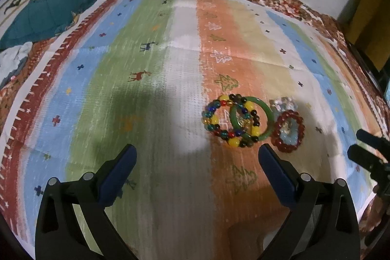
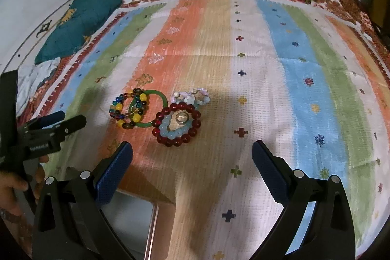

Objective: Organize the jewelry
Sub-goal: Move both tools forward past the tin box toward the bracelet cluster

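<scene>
Both tongs, left and right, hang spread and empty above the striped cloth, short of the clustered jewelry. The multicoloured bead bracelet overlaps the green bangle; the dark red bead bracelet encircles a pale blue strand and a small ring. Likely hazard: lifting one piece may drag or scatter its touching neighbours, and round beads may slip from the pads.
</scene>
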### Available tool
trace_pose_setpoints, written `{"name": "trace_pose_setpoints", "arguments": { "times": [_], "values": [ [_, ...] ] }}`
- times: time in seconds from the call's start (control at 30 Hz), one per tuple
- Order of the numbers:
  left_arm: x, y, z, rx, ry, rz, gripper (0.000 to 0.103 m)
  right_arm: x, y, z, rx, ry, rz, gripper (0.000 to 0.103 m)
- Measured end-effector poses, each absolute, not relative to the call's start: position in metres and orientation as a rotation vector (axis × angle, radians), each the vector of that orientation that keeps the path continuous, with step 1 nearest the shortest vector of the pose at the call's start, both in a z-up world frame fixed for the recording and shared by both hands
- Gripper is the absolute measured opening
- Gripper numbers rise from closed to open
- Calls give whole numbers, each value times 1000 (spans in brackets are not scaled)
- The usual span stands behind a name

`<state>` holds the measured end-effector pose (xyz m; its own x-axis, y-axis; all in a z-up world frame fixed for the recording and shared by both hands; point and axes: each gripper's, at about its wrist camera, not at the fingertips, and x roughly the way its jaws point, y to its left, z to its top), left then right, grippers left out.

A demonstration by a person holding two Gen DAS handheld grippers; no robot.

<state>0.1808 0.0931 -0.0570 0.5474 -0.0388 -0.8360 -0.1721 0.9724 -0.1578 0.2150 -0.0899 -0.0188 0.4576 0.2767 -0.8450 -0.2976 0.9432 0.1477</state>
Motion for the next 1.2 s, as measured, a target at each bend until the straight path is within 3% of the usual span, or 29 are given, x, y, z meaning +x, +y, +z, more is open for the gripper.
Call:
{"name": "trace_pose_setpoints", "arguments": {
  "times": [0.53, 0.63, 0.8, 1.2],
  "values": [
    [215, 103, -77, -305, 1070, 27, 97, 250, -80, -48, -25, 1141, 335, 99],
    [223, 101, -83, -310, 1092, 4, 85, 255, -77, -52, -27, 1151, 334, 99],
    [230, 98, -89, -291, 1108, 8, 85, 264, -76, -58, -25, 1163, 330, 99],
    [242, 97, -96, -298, 1130, -15, 65, 279, -69, -75, -25, 1204, 337, 73]
  ]
}}
